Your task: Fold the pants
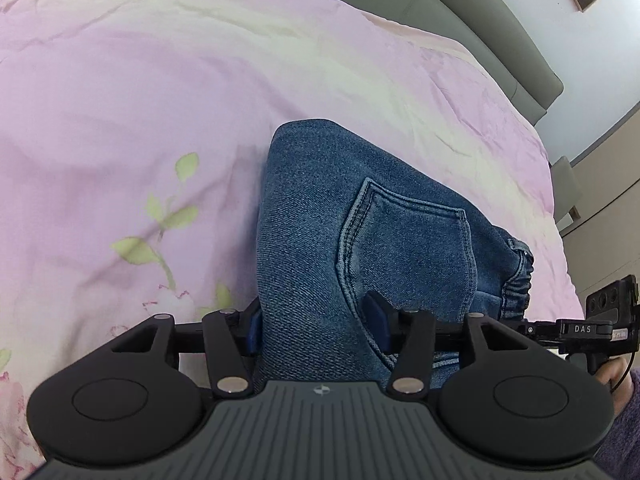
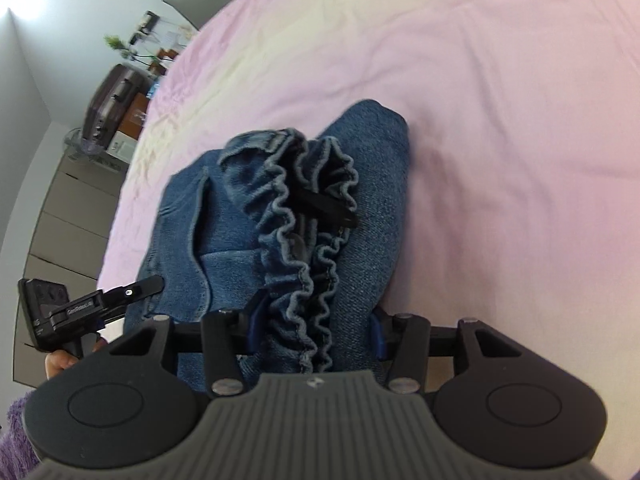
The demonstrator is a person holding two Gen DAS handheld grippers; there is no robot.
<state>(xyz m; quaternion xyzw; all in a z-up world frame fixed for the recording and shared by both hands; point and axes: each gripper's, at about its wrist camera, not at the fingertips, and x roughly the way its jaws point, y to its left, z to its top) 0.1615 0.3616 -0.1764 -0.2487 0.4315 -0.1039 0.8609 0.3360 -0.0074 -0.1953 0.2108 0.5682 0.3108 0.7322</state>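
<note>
While the pants (image 1: 360, 232) are lying bunched on the bed (image 1: 160, 100), both grippers are clamping them from the near side. In the left wrist view the left gripper (image 1: 318, 328) is pinching a thick fold of denim just below the back pocket (image 1: 408, 248), its blue-padded jaws pressing in on the cloth from both sides. In the right wrist view the right gripper (image 2: 316, 332) is gripping the gathered elastic waistband (image 2: 304, 216) in the same way, jaws closing on the ruffled edge, with a black drawstring (image 2: 328, 204) lying across the folds. The pants are sitting in a folded heap (seat side toward the left camera, waist opening toward the right one) on the pink floral sheet, near the bed's edge. Each camera is catching the other gripper at its frame edge, just beside the denim. A grey headboard (image 1: 480, 28) is showing beyond the bed, and a suitcase (image 2: 114, 104) is standing on a cabinet (image 2: 72, 208) at the wall.
</note>
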